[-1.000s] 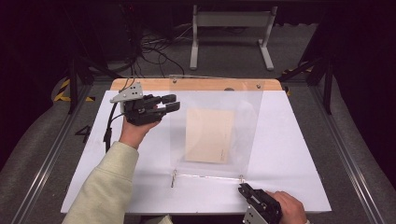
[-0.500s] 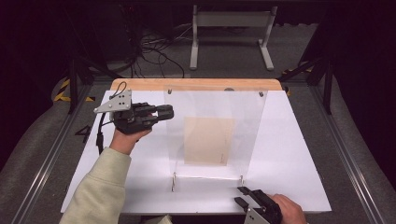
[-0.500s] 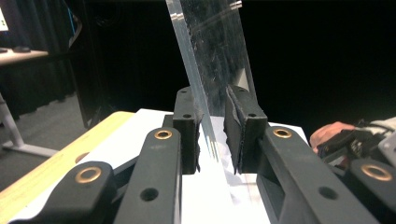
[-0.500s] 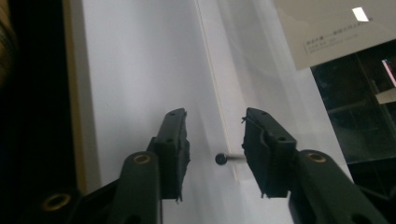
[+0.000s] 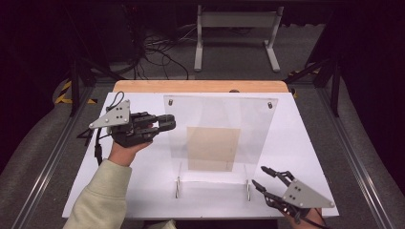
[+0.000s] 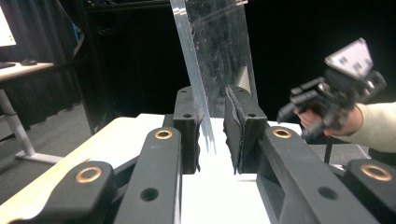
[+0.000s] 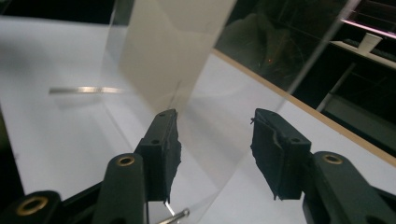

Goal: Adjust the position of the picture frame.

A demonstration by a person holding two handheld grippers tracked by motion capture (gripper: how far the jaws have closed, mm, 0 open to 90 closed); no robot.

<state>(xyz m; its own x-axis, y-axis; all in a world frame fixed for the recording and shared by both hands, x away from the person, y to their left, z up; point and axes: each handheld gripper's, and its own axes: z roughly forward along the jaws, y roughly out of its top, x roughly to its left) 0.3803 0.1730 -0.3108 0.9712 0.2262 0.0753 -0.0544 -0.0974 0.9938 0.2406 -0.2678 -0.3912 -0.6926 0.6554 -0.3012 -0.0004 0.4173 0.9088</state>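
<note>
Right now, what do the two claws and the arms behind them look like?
Both claws are black, two-jawed, with brass-coloured pivot rivets and rough dark pads. The left claw and the right claw each carry a grey three-cornered plate with small holes. A black cable trails from the left one. The left arm wears a pale cream sleeve.

No readable text, labels, brands or numbers anywhere.

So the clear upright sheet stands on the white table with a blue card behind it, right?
Not quite: the card is tan, not blue, as the high view shows. The clear upright sheet does stand on the white table.
</note>
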